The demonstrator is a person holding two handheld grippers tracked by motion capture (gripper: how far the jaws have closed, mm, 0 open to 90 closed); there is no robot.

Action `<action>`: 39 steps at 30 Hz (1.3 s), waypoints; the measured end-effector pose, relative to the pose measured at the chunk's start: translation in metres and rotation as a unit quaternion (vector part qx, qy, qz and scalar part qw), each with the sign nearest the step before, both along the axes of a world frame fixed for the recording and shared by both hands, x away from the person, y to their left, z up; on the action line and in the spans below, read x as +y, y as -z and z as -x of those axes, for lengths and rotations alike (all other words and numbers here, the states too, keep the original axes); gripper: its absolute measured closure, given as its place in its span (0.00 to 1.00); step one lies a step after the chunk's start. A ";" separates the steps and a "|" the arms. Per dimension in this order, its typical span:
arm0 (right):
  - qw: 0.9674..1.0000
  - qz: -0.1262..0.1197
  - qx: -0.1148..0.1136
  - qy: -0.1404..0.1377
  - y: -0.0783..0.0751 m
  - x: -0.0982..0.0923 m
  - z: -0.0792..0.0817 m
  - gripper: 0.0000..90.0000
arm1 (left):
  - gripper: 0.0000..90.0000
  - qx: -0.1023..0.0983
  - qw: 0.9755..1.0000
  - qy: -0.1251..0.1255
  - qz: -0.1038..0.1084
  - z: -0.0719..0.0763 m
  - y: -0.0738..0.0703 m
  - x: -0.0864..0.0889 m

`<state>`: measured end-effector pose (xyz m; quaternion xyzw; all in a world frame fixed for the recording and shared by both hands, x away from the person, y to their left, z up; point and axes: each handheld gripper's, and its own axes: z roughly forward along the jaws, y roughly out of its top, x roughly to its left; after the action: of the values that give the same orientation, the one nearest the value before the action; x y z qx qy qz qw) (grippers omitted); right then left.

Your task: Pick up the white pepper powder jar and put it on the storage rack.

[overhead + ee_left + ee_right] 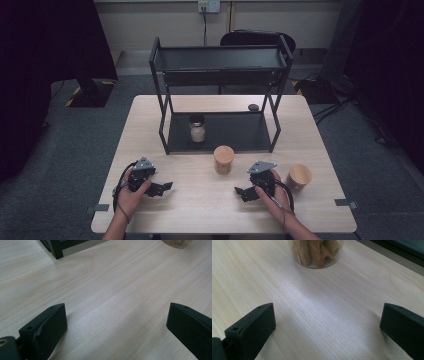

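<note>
the two jars sit out on the bare front half of the table (165,210), probably so each is easy to reach from the person's side: a clear jar with a wooden lid (224,159) stands just in front of the black rack (220,95), between the two grippers and a little beyond them, and a second wooden-lidded jar (299,177) stands just right of the right gripper. a third, smaller jar with a dark lid (197,128) already stands on the rack's lower shelf, which suggests the shelf is where such jars belong. the left gripper (161,188) rests low on the table, its jaws spread wide with nothing between them, pointing inward to the right. the right gripper (243,192) mirrors it, jaws wide apart and empty, pointing left toward the middle; in the right gripper view the middle jar's glass base, packed with brown sticks, lies straight ahead. both hands wrap the gripper bodies from behind, forearms coming up from the near edge, wrists relaxed and level.
</note>
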<state>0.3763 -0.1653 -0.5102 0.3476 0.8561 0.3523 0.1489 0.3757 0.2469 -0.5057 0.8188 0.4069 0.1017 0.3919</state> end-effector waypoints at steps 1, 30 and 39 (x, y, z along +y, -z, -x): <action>1.000 0.000 0.000 0.000 0.000 0.000 0.000 0.00 | 0.03 0.000 1.000 0.001 -0.001 0.001 0.000 0.000; 1.000 0.000 0.000 0.000 0.000 0.000 0.000 0.00 | 0.00 -0.040 0.997 0.029 -0.064 0.017 0.005 -0.001; 1.000 0.001 0.001 -0.003 0.000 0.001 -0.001 0.00 | 0.00 -0.041 0.997 0.029 -0.064 0.017 0.005 -0.001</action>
<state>0.3773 -0.1647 -0.5101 0.3449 0.8577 0.3516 0.1473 0.3590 0.2462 -0.5108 0.8489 0.3594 0.1494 0.3576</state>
